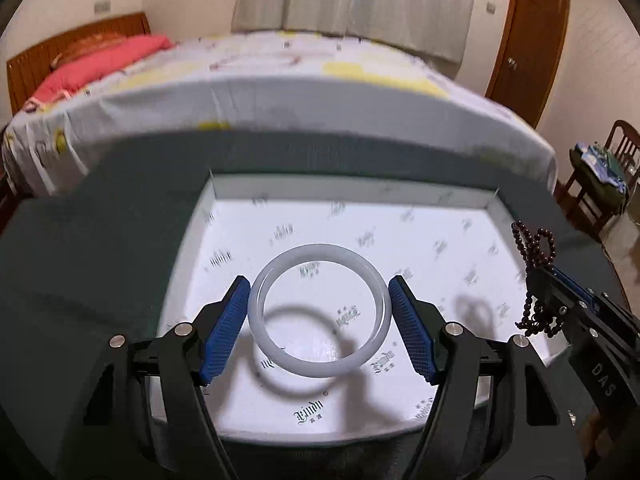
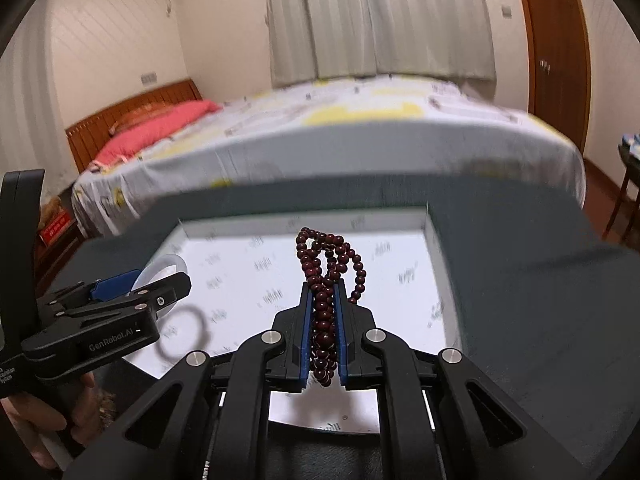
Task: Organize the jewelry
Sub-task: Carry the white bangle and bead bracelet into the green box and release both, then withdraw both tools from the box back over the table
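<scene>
A white translucent bangle [image 1: 320, 312] hangs in the air between the blue pads of my left gripper [image 1: 318, 316], which is shut on it above a shallow white box [image 1: 224, 188] lined with printed paper. The bangle's ring shadow falls on the paper below. My right gripper [image 2: 324, 320] is shut on a dark red bead string [image 2: 326, 264], whose loops stick up past the fingertips and dangle over the same box [image 2: 434, 224]. In the left wrist view the right gripper [image 1: 560, 296] with the bead string [image 1: 538, 244] is at the right edge. The left gripper [image 2: 136, 284] and bangle [image 2: 160, 270] appear at the left of the right wrist view.
The box lies on a dark grey tabletop [image 1: 100, 260]. Behind it stands a bed [image 1: 280, 80] with a patterned sheet and a red pillow [image 1: 100, 60]. A wooden chair [image 1: 600, 184] with folded things stands at the right. A hand [image 2: 36, 428] holds the left gripper's handle.
</scene>
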`<state>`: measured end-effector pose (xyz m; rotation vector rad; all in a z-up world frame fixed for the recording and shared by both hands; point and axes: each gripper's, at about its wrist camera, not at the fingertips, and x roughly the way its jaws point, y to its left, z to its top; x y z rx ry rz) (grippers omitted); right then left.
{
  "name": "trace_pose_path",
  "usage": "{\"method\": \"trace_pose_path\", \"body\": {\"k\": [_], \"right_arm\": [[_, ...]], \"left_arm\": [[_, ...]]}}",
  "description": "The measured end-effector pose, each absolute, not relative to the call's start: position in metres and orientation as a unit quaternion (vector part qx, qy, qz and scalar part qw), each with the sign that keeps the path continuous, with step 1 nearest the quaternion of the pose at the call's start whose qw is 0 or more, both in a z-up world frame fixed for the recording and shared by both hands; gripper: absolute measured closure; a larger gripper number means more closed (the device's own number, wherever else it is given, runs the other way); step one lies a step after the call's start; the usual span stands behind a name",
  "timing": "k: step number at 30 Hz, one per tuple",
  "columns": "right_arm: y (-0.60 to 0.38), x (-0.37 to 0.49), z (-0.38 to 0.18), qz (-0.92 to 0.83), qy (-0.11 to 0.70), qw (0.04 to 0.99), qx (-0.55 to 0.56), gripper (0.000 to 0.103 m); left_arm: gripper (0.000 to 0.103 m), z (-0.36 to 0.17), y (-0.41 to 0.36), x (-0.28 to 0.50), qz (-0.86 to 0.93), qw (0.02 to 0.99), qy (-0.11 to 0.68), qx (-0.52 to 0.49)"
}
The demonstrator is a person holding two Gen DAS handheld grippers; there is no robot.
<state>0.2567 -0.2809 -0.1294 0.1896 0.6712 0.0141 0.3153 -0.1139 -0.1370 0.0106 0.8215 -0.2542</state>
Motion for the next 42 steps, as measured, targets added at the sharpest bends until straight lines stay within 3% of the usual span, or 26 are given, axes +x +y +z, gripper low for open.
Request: {"method": "trace_pose_path", "body": {"k": [27, 29, 32, 42], "right_arm": [[-0.295, 0.278, -0.166, -0.022, 0.412, 0.906, 0.096, 0.089], [-0.294, 0.277, -0.165, -0.016, 0.409, 0.907, 0.099, 0.070], [-0.291, 0.275, -0.163, -0.014, 0.407, 0.909, 0.089, 0.063], [-0.295, 0.245, -0.130, -0.019, 0.351, 0.930, 0.104, 0.055]], "left_arm": [[0.033, -0.172, -0.109, 0.323, -0.109, 0.896, 0.430, 0.037], [0.031, -0.172, -0.108, 0.323, -0.110, 0.896, 0.430, 0.035], [0.025, -0.172, -0.106, 0.323, -0.108, 0.896, 0.429, 0.032], [0.023, -0.142, -0.102, 0.292, -0.103, 0.920, 0.377, 0.031]]}}
